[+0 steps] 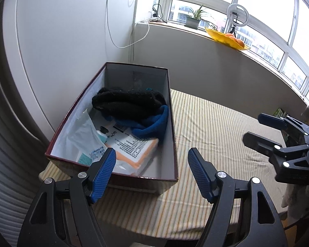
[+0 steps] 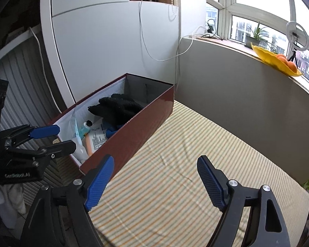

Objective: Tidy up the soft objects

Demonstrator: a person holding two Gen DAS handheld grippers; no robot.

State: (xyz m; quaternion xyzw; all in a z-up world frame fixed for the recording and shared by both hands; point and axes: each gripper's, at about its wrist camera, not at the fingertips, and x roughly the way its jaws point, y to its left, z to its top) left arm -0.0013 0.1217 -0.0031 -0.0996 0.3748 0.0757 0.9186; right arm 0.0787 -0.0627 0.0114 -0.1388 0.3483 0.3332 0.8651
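Observation:
An open dark red box (image 1: 171,123) stands on the striped table at the far left; it also shows in the right wrist view (image 2: 146,121). Inside lie a black knitted soft item (image 1: 127,103) on top of a blue soft item (image 1: 154,123), with an orange-edged packet (image 1: 134,146) and a white plastic bag (image 1: 86,135) beside them. My left gripper (image 1: 152,154) is open and empty, just in front of the box's near end. My right gripper (image 2: 156,160) is open and empty over the bare cloth to the right of the box.
The striped tablecloth (image 2: 195,154) covers the table. A white cabinet (image 1: 61,41) and a grey wall stand behind the box. On the window sill are a yellow fruit dish (image 1: 226,37), a potted plant (image 1: 193,20) and a ring light (image 1: 237,12).

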